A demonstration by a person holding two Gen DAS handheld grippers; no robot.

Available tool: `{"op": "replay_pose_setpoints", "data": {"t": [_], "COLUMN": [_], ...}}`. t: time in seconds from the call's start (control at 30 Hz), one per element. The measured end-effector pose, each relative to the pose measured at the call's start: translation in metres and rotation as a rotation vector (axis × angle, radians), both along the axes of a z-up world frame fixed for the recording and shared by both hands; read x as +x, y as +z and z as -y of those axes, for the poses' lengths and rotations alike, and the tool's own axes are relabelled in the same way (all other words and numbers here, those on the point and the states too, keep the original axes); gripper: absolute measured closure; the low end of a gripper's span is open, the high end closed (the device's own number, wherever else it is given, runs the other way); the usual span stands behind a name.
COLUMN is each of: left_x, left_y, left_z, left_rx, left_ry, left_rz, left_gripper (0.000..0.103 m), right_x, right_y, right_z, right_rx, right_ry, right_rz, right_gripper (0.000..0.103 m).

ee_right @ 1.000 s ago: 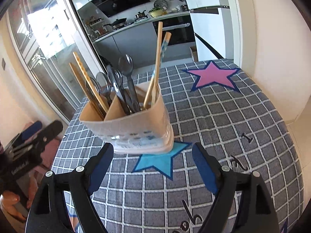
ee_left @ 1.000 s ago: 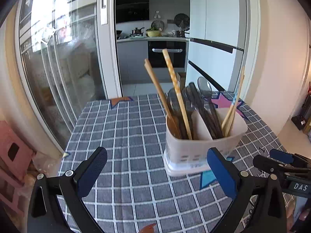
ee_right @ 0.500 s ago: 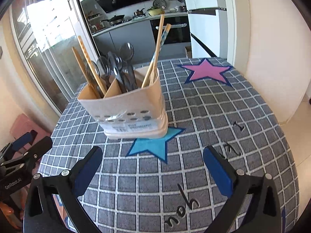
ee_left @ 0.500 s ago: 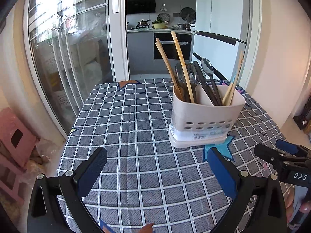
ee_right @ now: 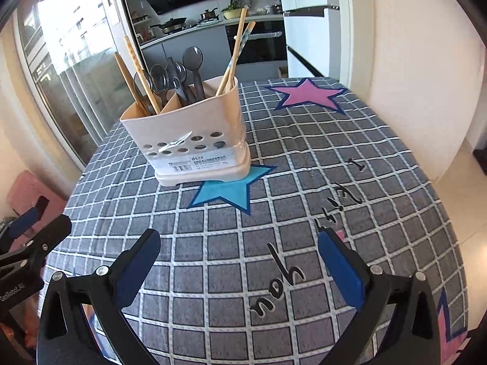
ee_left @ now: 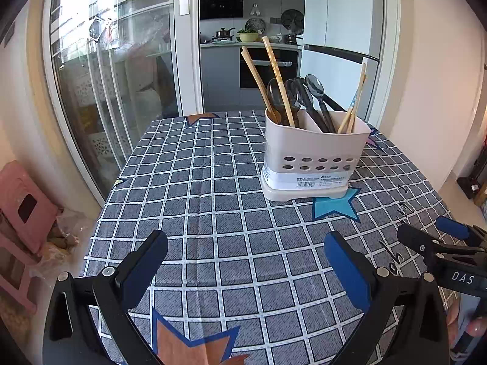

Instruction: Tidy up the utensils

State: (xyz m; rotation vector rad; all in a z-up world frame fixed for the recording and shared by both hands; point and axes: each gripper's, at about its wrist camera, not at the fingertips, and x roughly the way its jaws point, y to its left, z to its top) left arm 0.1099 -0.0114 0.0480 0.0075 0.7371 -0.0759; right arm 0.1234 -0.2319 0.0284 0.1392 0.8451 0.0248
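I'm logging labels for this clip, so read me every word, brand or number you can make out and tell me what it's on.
"DAS": white letters on the right gripper body, left wrist view; cut off by the frame edge.
"GenRobot.AI": on the left gripper body, right wrist view; small, so partly a guess.
"you": script printed on the tablecloth; the other script marks are unclear.
Sticker with barcode on the utensil holder: print too small to read.

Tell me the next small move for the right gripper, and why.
Probably ease the right gripper forward toward the utensil holder: its jaws stand wide open and empty, and the two chopsticks in the right-hand compartment sit apart from the pair on the left side.
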Motion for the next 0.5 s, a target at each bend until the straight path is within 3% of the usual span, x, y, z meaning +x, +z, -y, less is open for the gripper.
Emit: {"op": "replay_pose_setpoints", "data": {"t": [0.4,0.5], "left_x": [-0.038,-0.046], "left_y": [-0.022,-0.021], "left_z": [-0.010,-0.012], "left_rx": [-0.022,-0.009], "left_ry": [0.033,0.057], "left_rz": [0.006,0.044], "left_gripper": [0.000,0.000], "right_x": [-0.042,-0.048], "right_y": [-0.001,-0.001], "right_z": [-0.023,-0.026], "right_rx": [-0.116,-0.122], "right_ry": [0.007,0.002], "right_rz": [0.129,0.159], "right_gripper": [0.000,0.000]}}
